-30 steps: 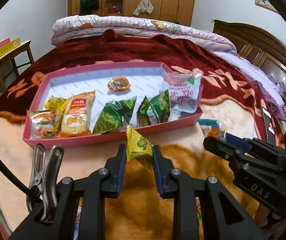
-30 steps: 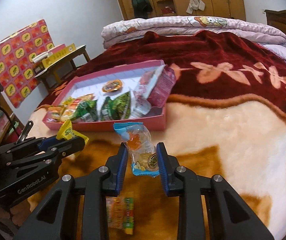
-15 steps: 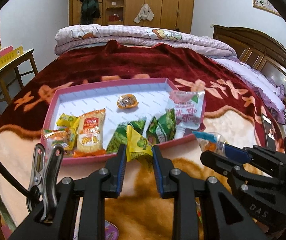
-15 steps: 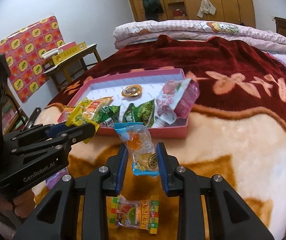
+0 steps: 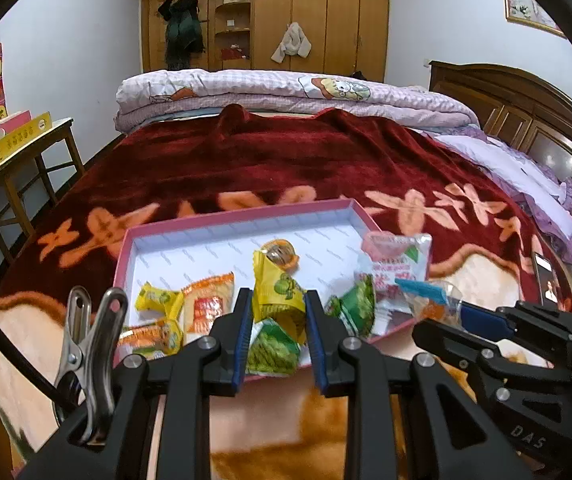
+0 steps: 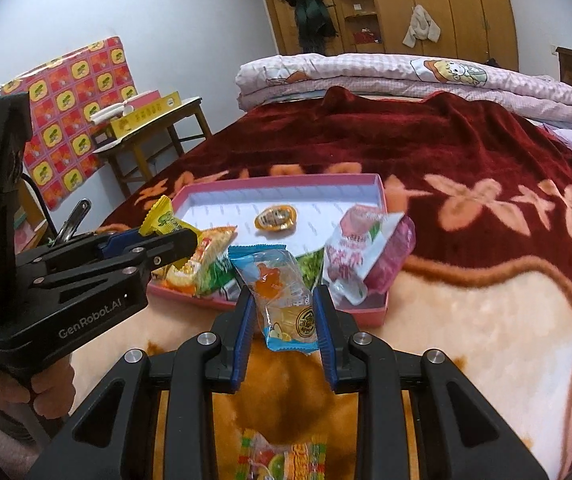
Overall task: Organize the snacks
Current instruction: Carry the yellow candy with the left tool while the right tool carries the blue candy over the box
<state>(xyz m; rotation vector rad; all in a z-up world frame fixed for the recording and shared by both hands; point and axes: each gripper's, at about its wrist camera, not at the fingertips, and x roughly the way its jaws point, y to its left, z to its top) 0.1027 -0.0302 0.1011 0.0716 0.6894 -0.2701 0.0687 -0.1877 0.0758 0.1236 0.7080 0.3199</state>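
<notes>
Both grippers have advanced toward the pink tray (image 5: 124,258). Left gripper (image 5: 278,320) clenches a yellow packet (image 5: 276,294) above the tray's front edge; right gripper (image 6: 284,312) grasps a clear jelly pack (image 6: 286,300) just short of it. Releasing early risks dropping either outside, or onto the crowded front row.

Pink tray (image 5: 242,216) on bed blanket (image 5: 286,160): far half bare white floor, only a small round orange snack (image 6: 276,217) lying there. Near half crowded edge to edge — yellow and orange packets (image 5: 206,304) left, green packets (image 5: 353,308) centre, pink-white pouch (image 6: 359,254) propped over right wall. Blanket right of tray open. Near edge: striped candy packet (image 6: 282,456) on blanket below right gripper (image 6: 284,314). Left gripper (image 5: 278,316) alongside, close.
</notes>
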